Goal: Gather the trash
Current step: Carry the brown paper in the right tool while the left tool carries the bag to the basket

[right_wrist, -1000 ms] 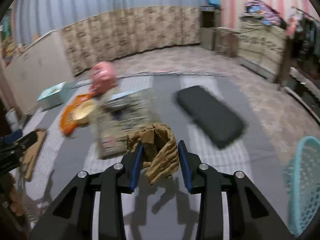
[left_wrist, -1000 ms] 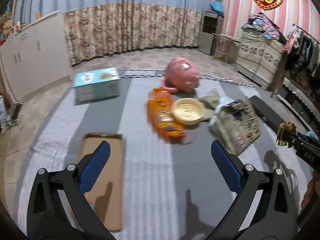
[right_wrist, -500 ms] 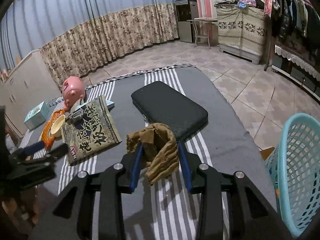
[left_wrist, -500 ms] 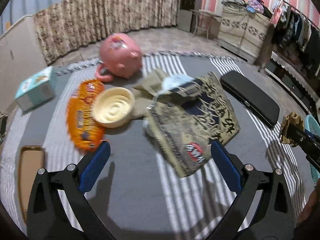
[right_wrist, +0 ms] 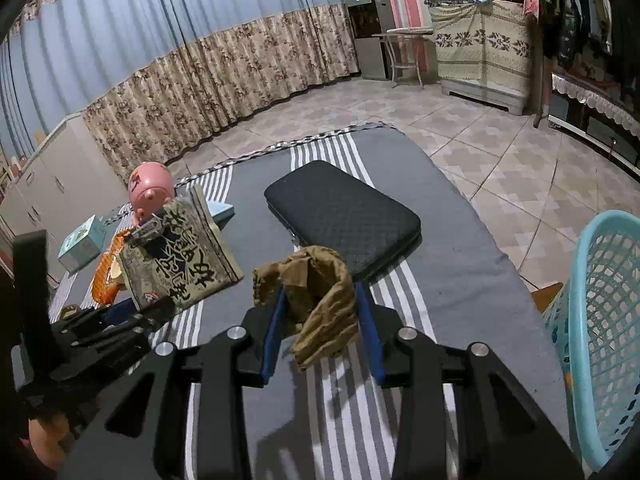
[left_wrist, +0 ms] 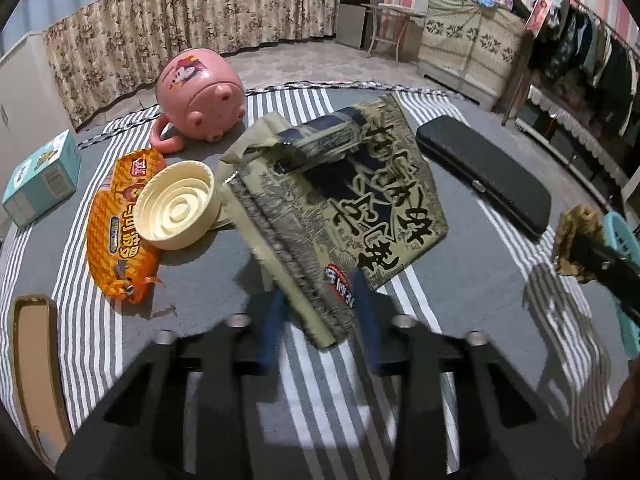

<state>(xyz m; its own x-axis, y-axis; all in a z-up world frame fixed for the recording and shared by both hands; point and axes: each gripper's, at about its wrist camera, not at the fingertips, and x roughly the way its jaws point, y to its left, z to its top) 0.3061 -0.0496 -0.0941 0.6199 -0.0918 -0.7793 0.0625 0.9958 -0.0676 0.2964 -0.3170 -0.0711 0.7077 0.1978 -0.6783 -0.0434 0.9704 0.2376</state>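
The left gripper (left_wrist: 320, 326) has just been closing its jaws, and the near corner of the printed paper bag (left_wrist: 344, 208) sits between the blue pads (left_wrist: 272, 328). The pads look pressed onto that corner, w/ the bag's near edge tipped up off the striped mat (left_wrist: 200, 280), so it reads as a pinch on the thin edge, prob. because a flat bag gives no other place to grab. The rest of the bag lies back across the mat, its far end toward the pink pig mug (left_wrist: 200, 96).

The right gripper (right_wrist: 322, 328) is clamped on a crumpled brown paper wad (right_wrist: 316, 300), held above the mat and just in front of the black case (right_wrist: 344, 216). It hangs there w/ the load, likely waiting so both pieces go together to the teal basket (right_wrist: 600, 320), which stands off the mat's right edge beside the tiled floor.

Other trash candidates are untouched: the orange snack wrapper (left_wrist: 120, 216) lies flat, w/ the cream lid (left_wrist: 176, 204) resting partly on it, both just left of the bag. A teal box (left_wrist: 38, 178) sits near the mat's left edge, and a flat cardboard piece (left_wrist: 36, 360) lies at the near left. Whether the box, mug and case count as trash can't be told.

Judged progress: early-to-mid; two items in hand, none seen in the basket, though its inside isn't fully visible.
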